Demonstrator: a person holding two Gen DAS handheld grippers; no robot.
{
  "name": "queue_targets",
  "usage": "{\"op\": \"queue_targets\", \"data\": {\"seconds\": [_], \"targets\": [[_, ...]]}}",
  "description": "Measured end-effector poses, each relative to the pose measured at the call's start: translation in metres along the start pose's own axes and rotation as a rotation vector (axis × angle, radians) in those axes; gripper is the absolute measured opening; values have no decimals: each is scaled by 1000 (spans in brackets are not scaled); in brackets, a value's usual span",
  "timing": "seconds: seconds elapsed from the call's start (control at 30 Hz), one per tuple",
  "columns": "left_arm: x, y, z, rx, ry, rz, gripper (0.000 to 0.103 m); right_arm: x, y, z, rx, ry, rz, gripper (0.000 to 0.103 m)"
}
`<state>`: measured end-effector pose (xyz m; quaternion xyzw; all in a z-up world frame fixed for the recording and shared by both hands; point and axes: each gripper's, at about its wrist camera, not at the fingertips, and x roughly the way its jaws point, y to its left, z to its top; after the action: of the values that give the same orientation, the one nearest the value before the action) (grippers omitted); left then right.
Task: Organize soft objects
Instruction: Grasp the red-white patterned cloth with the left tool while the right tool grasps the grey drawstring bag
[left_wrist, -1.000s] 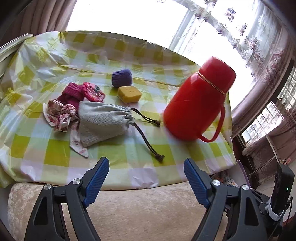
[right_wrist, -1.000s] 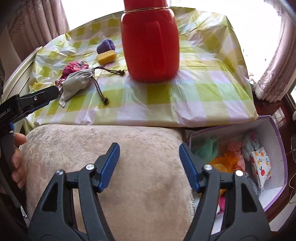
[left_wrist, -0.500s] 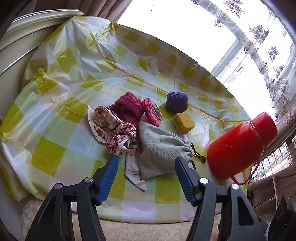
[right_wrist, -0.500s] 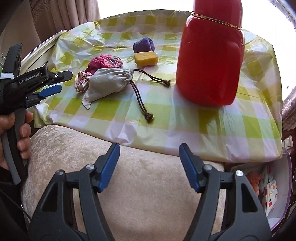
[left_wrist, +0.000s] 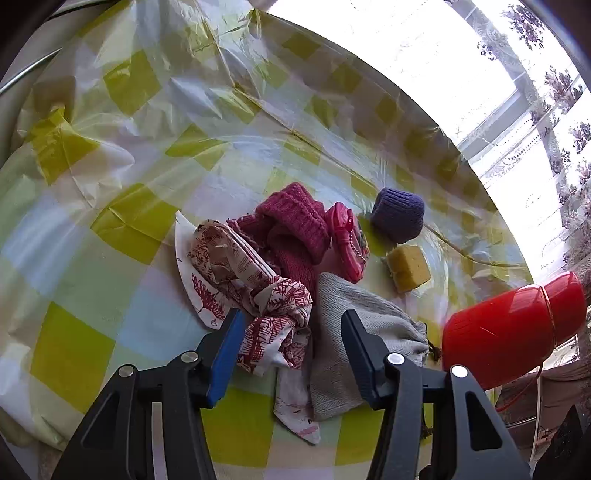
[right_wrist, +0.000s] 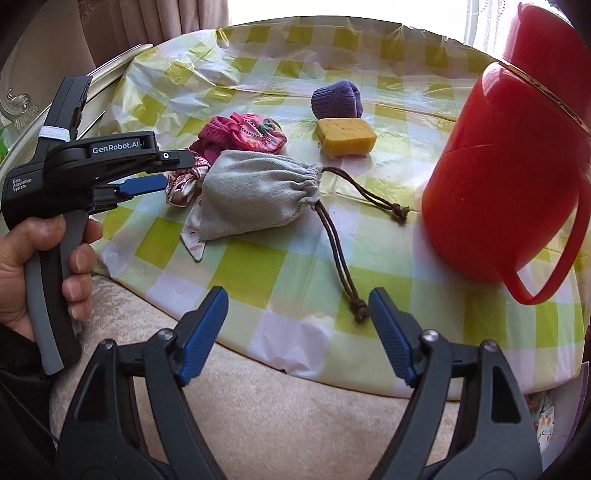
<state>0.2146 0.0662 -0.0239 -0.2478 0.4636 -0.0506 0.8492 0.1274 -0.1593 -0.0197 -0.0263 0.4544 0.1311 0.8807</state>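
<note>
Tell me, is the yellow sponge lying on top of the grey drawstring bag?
No, the yellow sponge lies on the checked tablecloth, apart from the grey drawstring bag.

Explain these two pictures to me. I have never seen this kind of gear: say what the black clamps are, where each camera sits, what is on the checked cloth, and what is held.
No robot: a person holds a hand-operated clamp in each hand, each carrying a camera that looks along its jaws. One picture is from the left gripper, whose jaws are closing around a printed red-and-white cloth but not yet pressing it. The other is from the right gripper, jaws opening and empty. On the checked tablecloth lie a grey drawstring pouch, pink knitwear, a purple knit roll, a yellow sponge and a red jug.
</note>
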Motion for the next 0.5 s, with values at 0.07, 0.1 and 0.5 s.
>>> {"op": "queue_targets", "data": {"seconds": [0.07,0.1,0.5], "targets": [[6,1,3,-3,6,3,55,5,2,7,5,-9,-2,84],[9,1,5,0,8,7,55,8,3,11,8,-11,-2,84],[16,12,5,-22,-17,12,26,41,21,45,30,-13,5,90]]}}
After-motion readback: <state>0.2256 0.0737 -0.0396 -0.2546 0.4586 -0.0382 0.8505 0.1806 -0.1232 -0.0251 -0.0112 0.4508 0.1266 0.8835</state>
